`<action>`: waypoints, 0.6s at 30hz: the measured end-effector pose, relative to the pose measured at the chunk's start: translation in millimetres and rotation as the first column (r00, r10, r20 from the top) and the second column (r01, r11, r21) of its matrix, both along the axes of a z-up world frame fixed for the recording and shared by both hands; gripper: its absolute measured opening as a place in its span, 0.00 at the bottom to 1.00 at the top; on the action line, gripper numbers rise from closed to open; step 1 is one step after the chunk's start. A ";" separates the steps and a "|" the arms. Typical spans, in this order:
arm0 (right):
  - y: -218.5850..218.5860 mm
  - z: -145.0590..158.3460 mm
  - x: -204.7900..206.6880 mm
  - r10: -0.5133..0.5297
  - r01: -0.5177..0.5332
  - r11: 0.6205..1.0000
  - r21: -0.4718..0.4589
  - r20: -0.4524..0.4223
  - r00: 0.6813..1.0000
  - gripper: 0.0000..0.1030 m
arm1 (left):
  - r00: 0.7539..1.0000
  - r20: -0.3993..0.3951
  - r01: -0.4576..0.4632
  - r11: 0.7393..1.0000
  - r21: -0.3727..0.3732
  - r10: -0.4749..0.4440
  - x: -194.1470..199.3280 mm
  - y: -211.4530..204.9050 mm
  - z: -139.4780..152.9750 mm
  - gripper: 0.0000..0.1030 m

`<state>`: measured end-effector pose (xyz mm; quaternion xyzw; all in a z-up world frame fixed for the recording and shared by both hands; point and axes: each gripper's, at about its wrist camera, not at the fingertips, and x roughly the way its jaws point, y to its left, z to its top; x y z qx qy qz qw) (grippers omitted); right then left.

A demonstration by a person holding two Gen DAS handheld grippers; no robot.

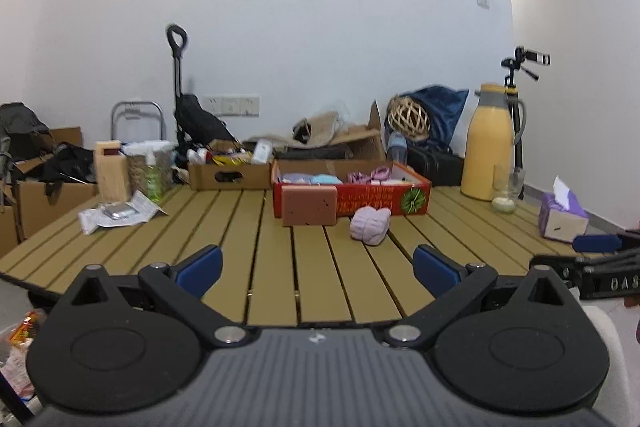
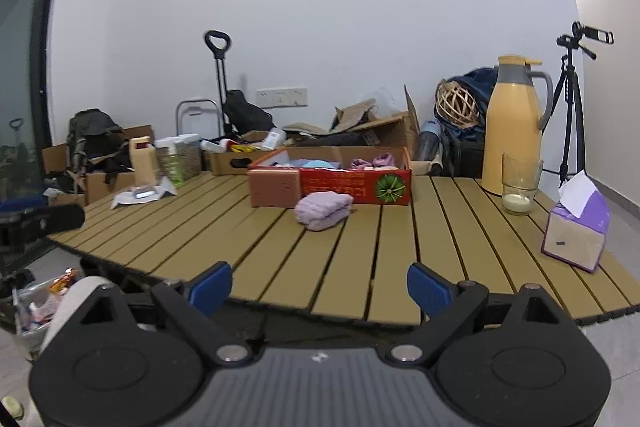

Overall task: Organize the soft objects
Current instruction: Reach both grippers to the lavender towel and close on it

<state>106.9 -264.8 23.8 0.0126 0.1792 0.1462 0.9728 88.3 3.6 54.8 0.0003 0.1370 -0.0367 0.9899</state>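
Note:
A folded lilac towel (image 1: 371, 225) lies on the slatted wooden table (image 1: 224, 247), just in front of a red cardboard box (image 1: 384, 199) that holds several soft items. A pink-brown sponge block (image 1: 309, 205) leans against the box's front left. My left gripper (image 1: 318, 269) is open and empty, over the table's near part, well short of the towel. In the right wrist view the towel (image 2: 323, 209), the box (image 2: 356, 185) and the sponge (image 2: 275, 187) show again. My right gripper (image 2: 319, 287) is open and empty at the table's near edge (image 2: 460, 247). Its fingertip shows at the left wrist view's right edge (image 1: 596, 243).
A yellow thermos jug (image 2: 514, 127), a glass with a candle (image 2: 519, 189) and a purple tissue box (image 2: 576, 231) stand at the right. A plastic packet (image 1: 120, 213), a wooden block (image 1: 111, 171) and a green bottle (image 1: 153, 179) sit at the far left. Cardboard boxes and bags crowd the back.

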 end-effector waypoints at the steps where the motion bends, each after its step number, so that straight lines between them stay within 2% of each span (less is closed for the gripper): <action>1: -0.5 -0.9 14.4 -0.002 0.002 1.000 0.001 -0.005 1.000 0.91 | 1.000 -0.010 0.005 1.000 0.000 -0.005 15.0 -1.9 -2.8 1.00; 4: -2.8 -3.3 68.0 -0.013 0.013 1.000 0.009 -0.022 1.000 0.90 | 0.998 -0.063 0.023 0.999 -0.031 -0.024 76.2 -7.2 -11.1 1.00; 7: -8.5 -6.0 136.7 -0.006 0.010 0.998 0.069 -0.061 0.998 0.87 | 0.987 -0.155 0.034 0.994 -0.103 -0.050 149.7 -12.3 -24.1 0.99; 10: -5.3 -13.0 208.9 0.003 0.005 0.997 0.074 -0.107 0.994 0.78 | 0.969 -0.240 0.016 0.990 -0.142 -0.050 212.9 -20.1 -37.1 0.82; 13: 7.7 -23.2 276.4 -0.014 0.020 0.999 0.040 -0.146 0.989 0.72 | 0.957 -0.277 0.040 0.988 -0.150 -0.081 269.0 -36.3 -48.6 0.78; 15: 13.7 -29.7 317.5 0.019 -0.006 0.997 0.075 -0.177 0.984 0.69 | 0.950 -0.291 0.062 0.983 -0.171 -0.111 295.6 -45.4 -54.4 0.75; 17: 18.7 -36.3 352.2 0.058 -0.032 0.992 0.124 -0.216 0.975 0.62 | 0.944 -0.311 0.056 0.981 -0.184 -0.112 319.3 -48.6 -62.2 0.59; 18: 22.3 -40.9 370.2 0.077 -0.043 0.989 0.142 -0.241 0.968 0.59 | 0.942 -0.318 0.047 0.983 -0.178 -0.103 328.9 -49.8 -67.9 0.56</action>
